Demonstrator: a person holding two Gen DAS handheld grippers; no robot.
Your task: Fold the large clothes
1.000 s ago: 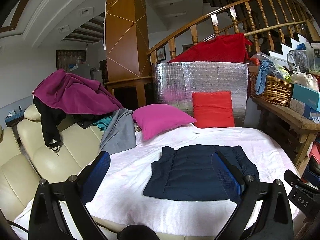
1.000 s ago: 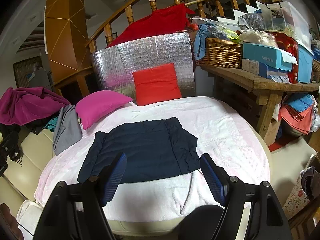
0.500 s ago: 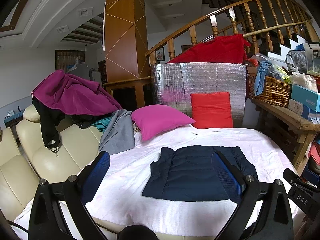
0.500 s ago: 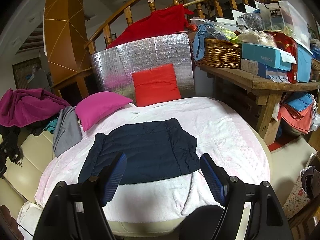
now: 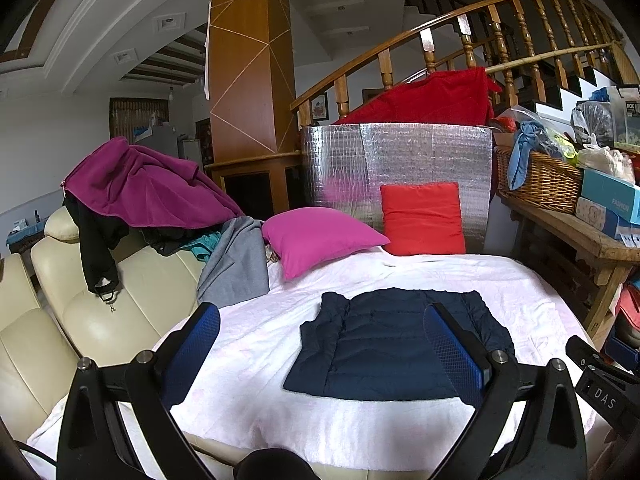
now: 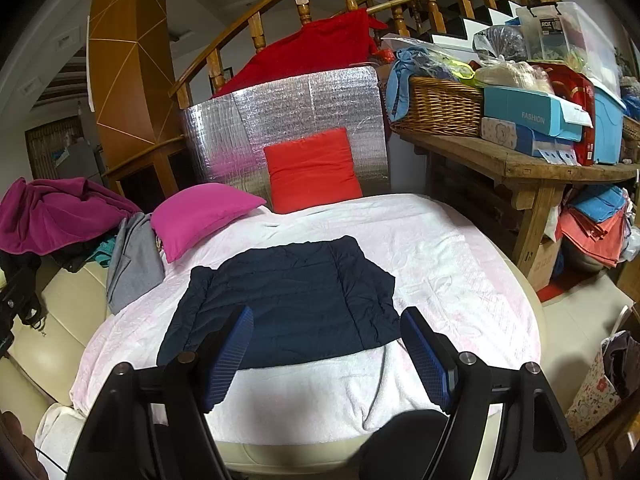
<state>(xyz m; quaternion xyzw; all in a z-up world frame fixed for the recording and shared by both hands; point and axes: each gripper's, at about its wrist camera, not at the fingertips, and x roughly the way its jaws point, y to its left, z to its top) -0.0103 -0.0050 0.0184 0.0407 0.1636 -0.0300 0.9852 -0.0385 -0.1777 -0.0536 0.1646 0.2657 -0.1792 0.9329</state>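
jacket (image 6: pixel 288 300) folded flat on blanket (image 6: pixel 440 264) | beyond both parted claws, untouched

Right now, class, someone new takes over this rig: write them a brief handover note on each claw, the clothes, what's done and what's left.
Left claw: open, holding nothing, above the near edge of the white cover.
Right claw: open, holding nothing.
Navy quilted jacket: lies flat on the cover in a compact rectangle, apparently folded.
Left: the magenta garment and grey garment heaped on the cream sofa are unfolded.
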